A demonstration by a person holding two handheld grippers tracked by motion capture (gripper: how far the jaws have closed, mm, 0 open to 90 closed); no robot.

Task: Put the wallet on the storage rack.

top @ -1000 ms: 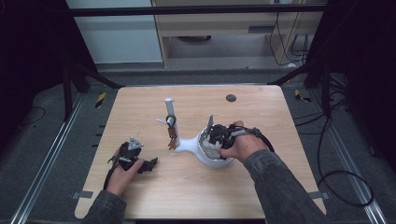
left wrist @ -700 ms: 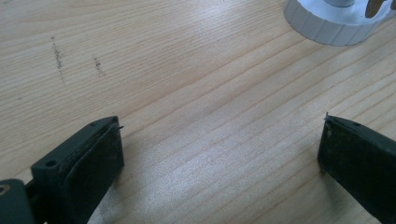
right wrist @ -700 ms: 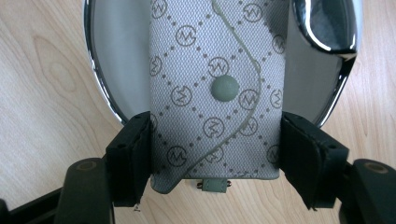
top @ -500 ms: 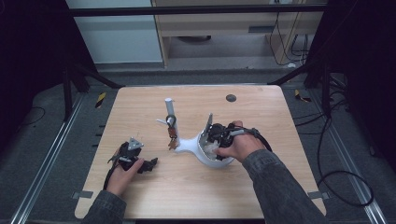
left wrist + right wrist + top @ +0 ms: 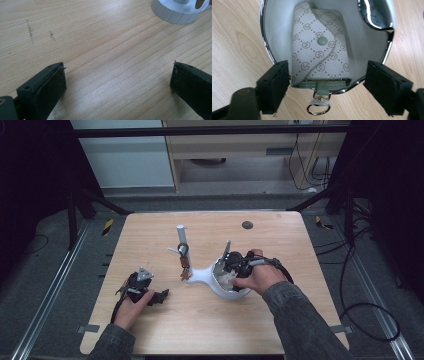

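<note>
We see right gripper (image 5: 325,87) fingers just opening, spread beside grey monogrammed wallet (image 5: 318,47) in white bowl (image 5: 275,32) | left gripper (image 5: 117,85) fingers spread over wooden surface (image 5: 100,45)

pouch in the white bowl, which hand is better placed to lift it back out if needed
Right, most likely. The right gripper hangs directly over the white bowl, jaws just opened on either side of the patterned pouch. The left gripper rests open on bare table, apart from the bowl.

Patterned wallet (image 5: 319,52) inside white bowl (image 5: 274,27)
</note>
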